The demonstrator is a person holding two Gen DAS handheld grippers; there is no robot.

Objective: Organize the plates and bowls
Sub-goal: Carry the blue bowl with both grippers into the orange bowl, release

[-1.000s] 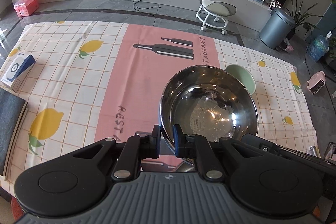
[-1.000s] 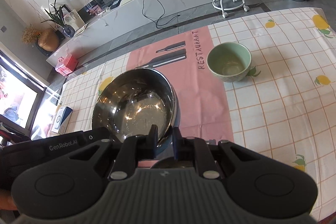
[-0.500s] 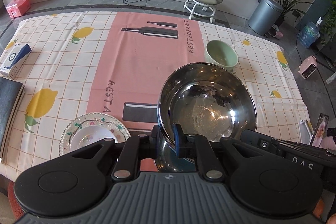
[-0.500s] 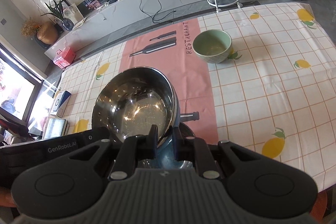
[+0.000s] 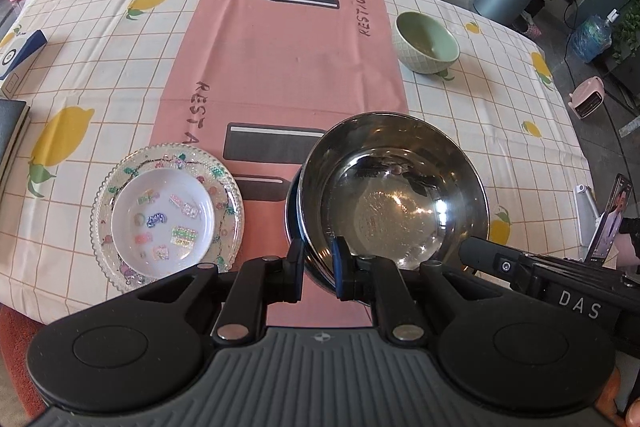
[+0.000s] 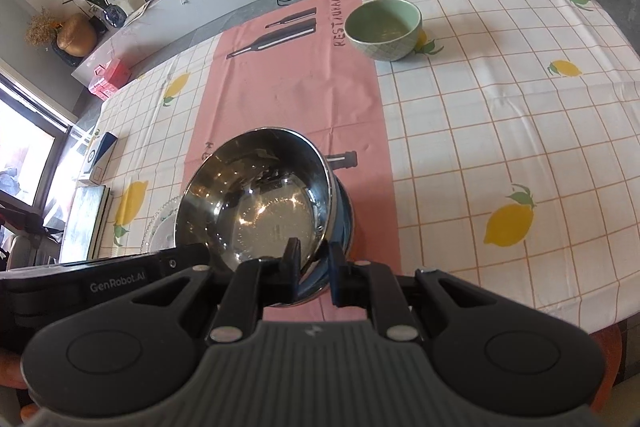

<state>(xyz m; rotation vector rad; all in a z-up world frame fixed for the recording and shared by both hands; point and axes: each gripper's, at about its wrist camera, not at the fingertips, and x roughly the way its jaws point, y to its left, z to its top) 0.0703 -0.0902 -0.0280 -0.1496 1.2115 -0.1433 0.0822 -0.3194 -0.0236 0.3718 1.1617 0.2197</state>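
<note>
the steel bowl (image 5: pixel 394 193) is held by both grippers at once, each taking the near rim from its own side. in the left wrist view the left gripper (image 5: pixel 318 269) straddles the near-left rim: one finger outside the wall, the blue-padded finger inside, and the rim runs between them. the gap looks slightly wider than the rim, so whether both pads press cannot be told for certain, but the bowl sits in that grip. in the right wrist view the right gripper (image 6: pixel 314 269) has its jaws nearly closed on the near-right rim of the same steel bowl (image 6: pixel 256 199), one finger inside and one outside, both against the wall.

the steel bowl is tilted, its far edge higher in both views. directly under it lies a second, darker bowl (image 5: pixel 294 213), of which only the left edge shows; the steel bowl appears to sit partly in it, contact not clear.

left of the steel bowl, just beside it, a glass plate (image 5: pixel 104 195) rests on the tablecloth (image 5: pixel 100 67) with a small white dish (image 5: pixel 164 223) on it. a green bowl (image 5: pixel 426 43) stands upright well beyond the steel bowl, to its far right, apart from everything. the other gripper's body shows at the steel bowl's right in the left view.
</note>
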